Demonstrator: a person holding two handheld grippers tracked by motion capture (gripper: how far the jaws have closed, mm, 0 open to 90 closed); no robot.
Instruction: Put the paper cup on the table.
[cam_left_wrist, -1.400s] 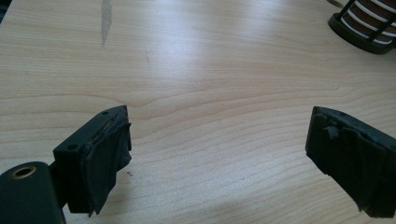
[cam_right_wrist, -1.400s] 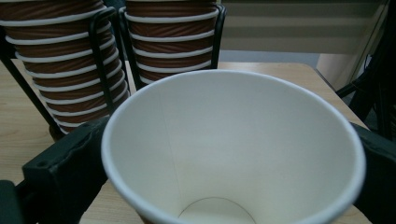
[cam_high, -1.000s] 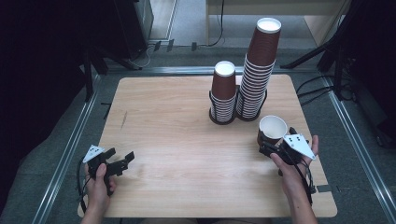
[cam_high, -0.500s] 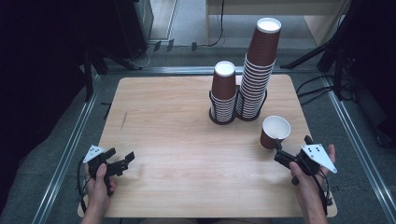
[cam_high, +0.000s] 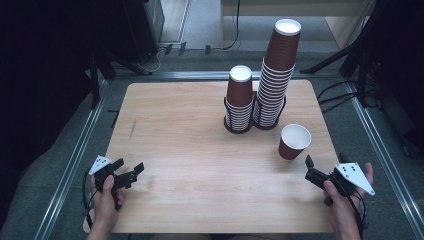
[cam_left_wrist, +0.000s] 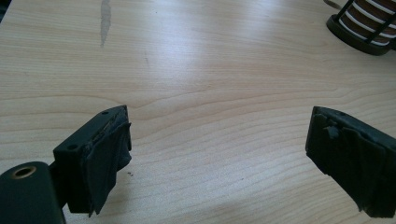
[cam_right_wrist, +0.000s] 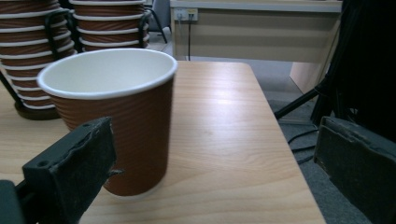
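One cup stands alone, both claws empty.
The cup (cam_high: 294, 141) sits upright right of centre; the right gripper (cam_high: 322, 172), jaws wide apart, holds nothing at lower right, left gripper (cam_high: 129, 170) likewise at lower left.

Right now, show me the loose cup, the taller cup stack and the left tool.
loose cup (cam_high: 294, 142): high view, on its white inside.
taller cup stack (cam_high: 275, 75): high view, on its brown side, mid-height.
left tool (cam_high: 127, 169): high view, between its open jaw tips.
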